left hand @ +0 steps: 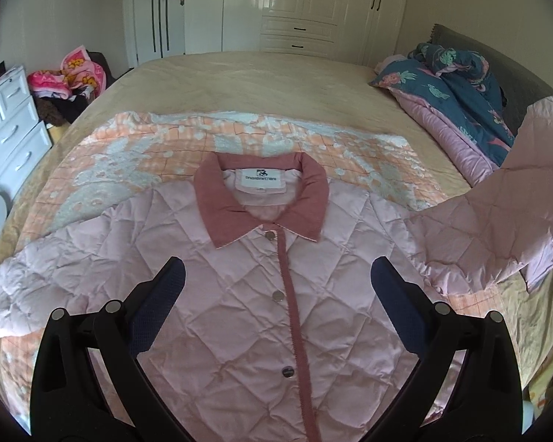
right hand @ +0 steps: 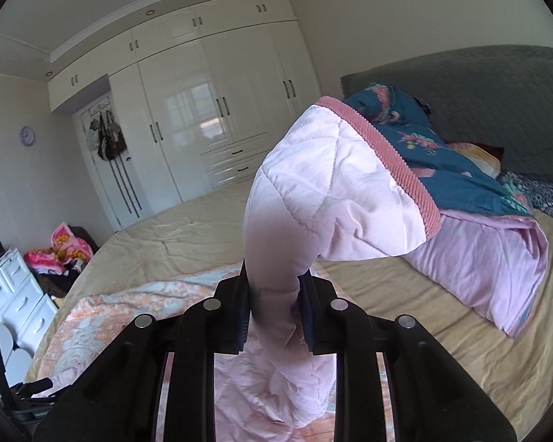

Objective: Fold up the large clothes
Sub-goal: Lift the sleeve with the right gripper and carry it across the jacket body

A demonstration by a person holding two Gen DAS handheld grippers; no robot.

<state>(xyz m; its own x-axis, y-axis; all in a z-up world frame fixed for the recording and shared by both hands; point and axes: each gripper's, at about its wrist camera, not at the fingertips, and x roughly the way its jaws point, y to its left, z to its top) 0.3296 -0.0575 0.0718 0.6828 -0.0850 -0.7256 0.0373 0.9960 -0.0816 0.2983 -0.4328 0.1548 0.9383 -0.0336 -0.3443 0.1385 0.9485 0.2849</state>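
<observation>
A pale pink quilted jacket [left hand: 239,258] with a dusty-rose collar and snap placket lies front up on an orange and white blanket [left hand: 136,147] on the bed. My left gripper [left hand: 276,276] hovers open above the jacket's chest, nothing between its fingers. The jacket's sleeve [left hand: 505,199] is lifted at the right of the left wrist view. In the right wrist view my right gripper [right hand: 272,287] is shut on that sleeve [right hand: 313,191], which rises above the jaws and ends in a rose ribbed cuff [right hand: 387,158].
The bed [left hand: 276,77] has a tan cover. A blue floral quilt with pink lining [left hand: 461,88] is piled by the grey headboard [right hand: 497,84]. A white drawer unit [left hand: 11,118] and a heap of clothes [left hand: 70,77] stand left. White wardrobes [right hand: 210,110] line the far wall.
</observation>
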